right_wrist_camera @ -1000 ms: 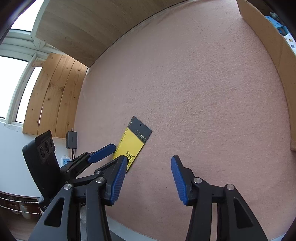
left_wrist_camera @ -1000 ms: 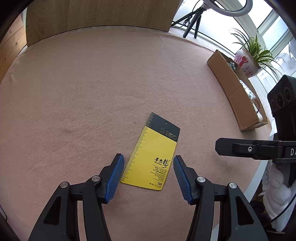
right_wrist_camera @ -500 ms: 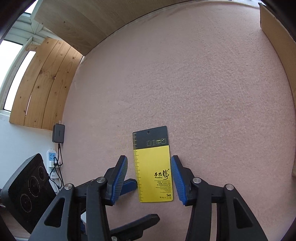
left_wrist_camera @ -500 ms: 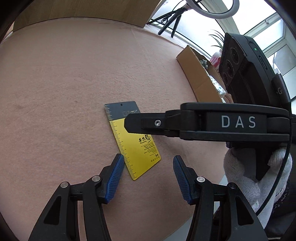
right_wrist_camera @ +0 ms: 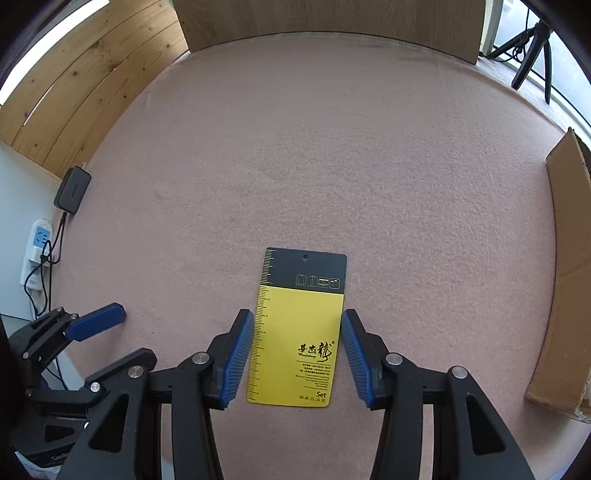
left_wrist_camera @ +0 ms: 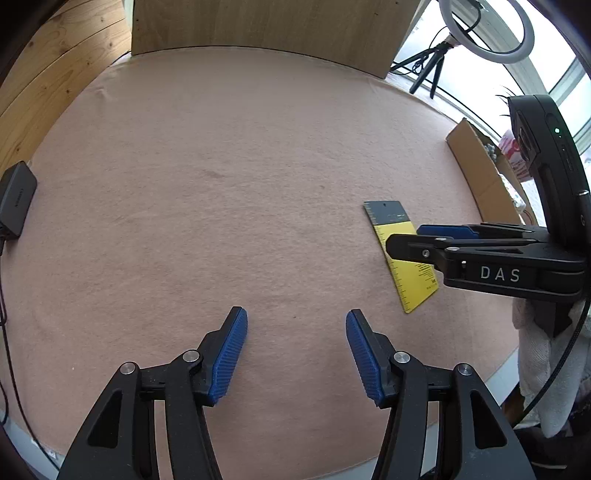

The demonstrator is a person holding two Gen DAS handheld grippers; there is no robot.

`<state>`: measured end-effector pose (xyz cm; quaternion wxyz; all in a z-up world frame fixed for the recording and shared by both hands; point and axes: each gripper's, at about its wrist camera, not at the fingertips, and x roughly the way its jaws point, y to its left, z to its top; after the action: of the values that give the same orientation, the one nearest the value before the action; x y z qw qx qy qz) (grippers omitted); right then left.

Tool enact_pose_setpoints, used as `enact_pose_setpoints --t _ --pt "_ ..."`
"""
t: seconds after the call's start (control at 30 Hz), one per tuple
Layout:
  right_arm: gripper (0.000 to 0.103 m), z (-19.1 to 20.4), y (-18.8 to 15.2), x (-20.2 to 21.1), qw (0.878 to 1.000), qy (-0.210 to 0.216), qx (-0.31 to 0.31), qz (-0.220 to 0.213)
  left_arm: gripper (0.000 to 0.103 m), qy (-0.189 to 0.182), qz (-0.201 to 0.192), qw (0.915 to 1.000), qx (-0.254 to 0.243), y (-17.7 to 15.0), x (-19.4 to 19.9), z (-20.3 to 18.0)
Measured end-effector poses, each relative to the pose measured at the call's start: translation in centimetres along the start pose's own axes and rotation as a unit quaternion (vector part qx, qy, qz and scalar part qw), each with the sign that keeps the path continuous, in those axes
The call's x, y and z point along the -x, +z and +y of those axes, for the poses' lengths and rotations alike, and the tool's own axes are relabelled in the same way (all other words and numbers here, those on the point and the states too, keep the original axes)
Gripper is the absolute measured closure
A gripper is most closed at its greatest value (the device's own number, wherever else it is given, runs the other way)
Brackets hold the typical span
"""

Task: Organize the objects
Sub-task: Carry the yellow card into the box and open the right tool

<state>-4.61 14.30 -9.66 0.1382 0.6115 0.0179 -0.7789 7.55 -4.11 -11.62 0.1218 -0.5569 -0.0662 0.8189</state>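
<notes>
The right hand-held gripper [right_wrist_camera: 297,360] hangs low over the pink worktop [right_wrist_camera: 332,166] with its 2 blue pads [right_wrist_camera: 238,360] spread, 1 on each long side of the card [right_wrist_camera: 297,332], close to its edges; whether they touch it cannot be told. The card lies flat on the worktop near the front edge, yellow at the near end with a printed scale along its left side and "Set" at the bottom, dark grey at the far end with a small hole. The left hand-held gripper [left_wrist_camera: 295,354] hovers to the left of it, pads wide apart over bare felt with nothing between them. In the left view the card [left_wrist_camera: 400,258] sits off to the right, partly covered by the right tool's black arm marked "DAS" [left_wrist_camera: 498,274], behind which a white glove [left_wrist_camera: 539,354] shows. Farther right stands a cardboard box [right_wrist_camera: 565,258] at the worktop's edge. At the left edge a black adapter [right_wrist_camera: 72,190] lies, with a power strip [right_wrist_camera: 38,243] below it. Beyond the far edge stand a wooden panel [left_wrist_camera: 258,26], a tripod [left_wrist_camera: 428,70] and a ring light [left_wrist_camera: 487,29].
</notes>
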Motion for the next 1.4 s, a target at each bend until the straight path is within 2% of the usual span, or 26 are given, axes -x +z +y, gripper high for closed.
enact_pose_setpoints --t 0.03,0.13,0.23,0.37,0.47,0.7,1.03,1.23,1.4 --pt "0.055 0.4 0.0 -0.1 1.000 -0.009 0.009 0.001 0.041 0.011 -0.003 0.9999 0.002 -0.1 0.4 1.2" --pt "0.054 1.3 -0.1 -0.4 0.999 -0.034 0.033 0.005 0.031 0.034 -0.015 0.9993 0.005 -0.1 0.9 1.8" --pt "0.055 2.1 -0.3 -0.5 0.996 -0.060 0.062 0.008 0.028 0.030 -0.019 0.9992 0.017 0.4 0.5 1.8" --pt "0.055 1.7 -0.2 -0.5 0.996 -0.058 0.061 0.018 0.028 0.027 -0.019 0.9992 0.022 -0.1 0.7 2.0" --pt "0.055 1.2 -0.6 -0.2 0.996 -0.053 0.067 0.018 0.028 0.018 -0.017 0.9993 0.027 1.2 -0.1 1.9" --pt "0.056 -1.2 -1.6 1.4 0.999 -0.037 0.038 -0.001 0.028 0.013 -0.015 0.9993 0.031 1.6 -0.9 2.0" --pt "0.056 -5.6 -2.2 6.2 0.998 -0.035 -0.014 -0.057 0.028 0.023 -0.007 0.9995 0.019 2.8 -2.0 0.3" --pt "0.056 -8.8 -1.9 9.8 0.992 -0.053 -0.047 -0.100 0.026 0.030 -0.006 0.9994 0.018 4.0 -3.1 -1.1" --pt "0.056 -12.7 -2.6 12.1 0.987 -0.075 -0.073 -0.124 0.020 0.038 -0.013 0.9989 0.024 4.8 -3.6 -1.7"
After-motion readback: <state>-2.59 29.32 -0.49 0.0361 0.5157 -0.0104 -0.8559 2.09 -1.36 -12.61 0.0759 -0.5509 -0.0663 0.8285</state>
